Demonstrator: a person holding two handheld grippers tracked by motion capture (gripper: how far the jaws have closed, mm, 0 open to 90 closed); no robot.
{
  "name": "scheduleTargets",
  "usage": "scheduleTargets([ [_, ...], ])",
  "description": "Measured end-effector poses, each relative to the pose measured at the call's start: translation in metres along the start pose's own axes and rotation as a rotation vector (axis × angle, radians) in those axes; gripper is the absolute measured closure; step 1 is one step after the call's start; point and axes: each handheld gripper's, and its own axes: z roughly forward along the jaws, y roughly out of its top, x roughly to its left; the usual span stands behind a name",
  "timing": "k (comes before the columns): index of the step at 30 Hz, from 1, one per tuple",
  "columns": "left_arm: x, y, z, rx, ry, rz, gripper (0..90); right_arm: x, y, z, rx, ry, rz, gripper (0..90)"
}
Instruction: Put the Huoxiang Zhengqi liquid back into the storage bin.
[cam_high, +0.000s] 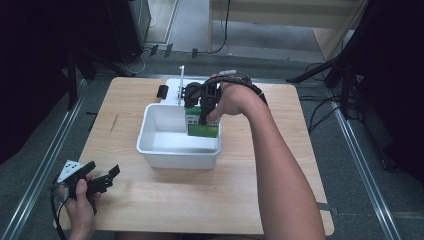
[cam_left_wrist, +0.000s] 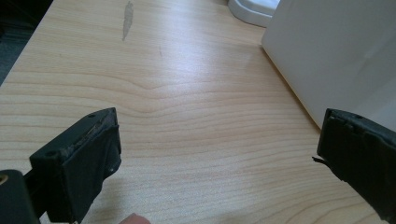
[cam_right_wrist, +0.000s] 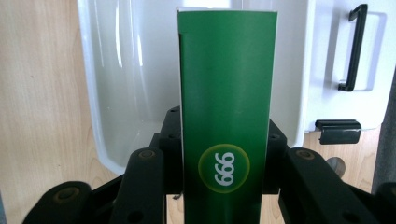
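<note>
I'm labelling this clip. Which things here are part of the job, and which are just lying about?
In use:
green box, gripped by the right gripper
white tub, box held inside it

Lying about:
left gripper, open and idle above the table
white lid with black handle, behind the tub

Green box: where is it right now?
High view: the green box stands in the white tub's far right corner, clamped by the right gripper.
</note>
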Motion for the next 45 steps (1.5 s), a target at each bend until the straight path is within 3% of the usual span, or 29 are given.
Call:
scheduleTargets([
  [33,0.000,0.000,0.000,-0.002,-0.003,-0.006,0.1,-0.007,0.003,0.068,0.082,0.003,0.019,62.7],
  [40,0.001,0.000,0.000,-0.002,-0.004,-0.007,0.2,-0.009,0.002,0.071,0.053,0.007,0.048,61.3],
  [44,0.001,0.000,0.001,-0.004,-0.004,-0.007,0.1,-0.010,0.001,0.067,0.035,0.002,0.079,53.5],
  [45,0.001,0.000,0.001,-0.003,-0.005,-0.007,0.1,-0.010,0.000,0.063,0.010,0.005,0.100,48.2],
])
